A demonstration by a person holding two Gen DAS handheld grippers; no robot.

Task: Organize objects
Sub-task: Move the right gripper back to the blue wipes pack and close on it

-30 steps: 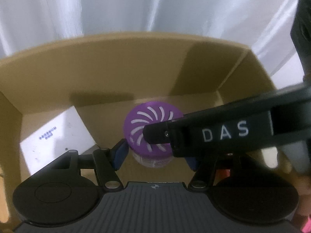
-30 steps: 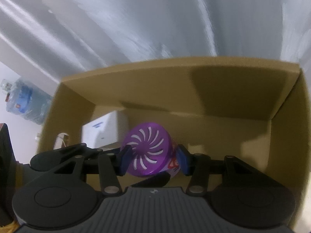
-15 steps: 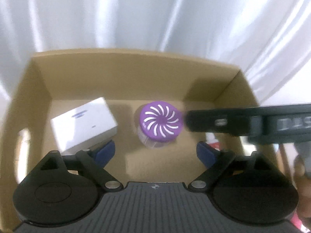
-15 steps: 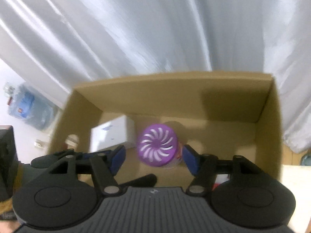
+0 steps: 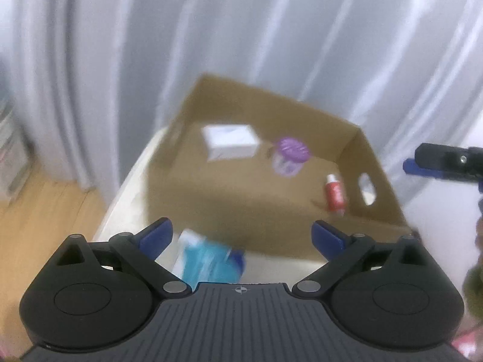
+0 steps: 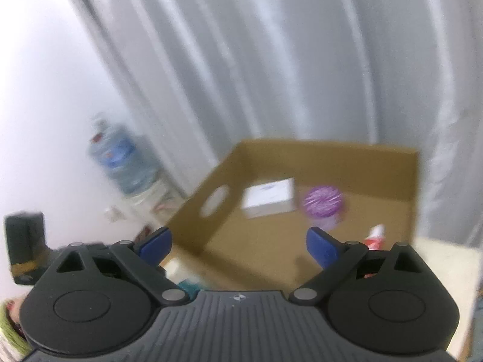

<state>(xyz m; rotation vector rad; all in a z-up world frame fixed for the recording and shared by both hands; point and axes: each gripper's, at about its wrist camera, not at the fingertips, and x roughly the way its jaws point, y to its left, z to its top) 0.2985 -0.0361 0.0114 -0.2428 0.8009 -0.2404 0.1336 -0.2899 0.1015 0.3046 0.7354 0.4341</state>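
Nearest to me, my left gripper (image 5: 241,235) has nothing between its blue pads (image 5: 155,235) and its jaws are opening wide; my right gripper (image 6: 238,242) is the same, jaws opening, nothing between them.

Just under the left pads lies a blurred teal-and-white soft packet (image 5: 208,259) on the pale table top (image 5: 126,193), outside the box and close against its near wall. I judge it the next thing to tidy — light, limp and probably slick, so I would pinch it across its narrow width near the middle, not at a floppy end.

Beyond it stands the open brown cardboard box (image 5: 371,157) with oval hand-holes in its side walls. Inside, toward the near right wall, a small red tube with a white cap (image 5: 334,193) lies on its side. Farther in sits the round tub with a purple slotted lid (image 5: 290,155), upright and free of both tools; it looks light and rigid, though the smooth clear body could slip, so the sides below the lid are the place to take it. Just beside it, on the left, rests a white rectangular carton (image 5: 231,144) — stiff and flat-sided, easy to grip.

Behind everything hangs a pale grey curtain (image 5: 241,30), with a big clear water bottle (image 6: 120,163) off to the left.
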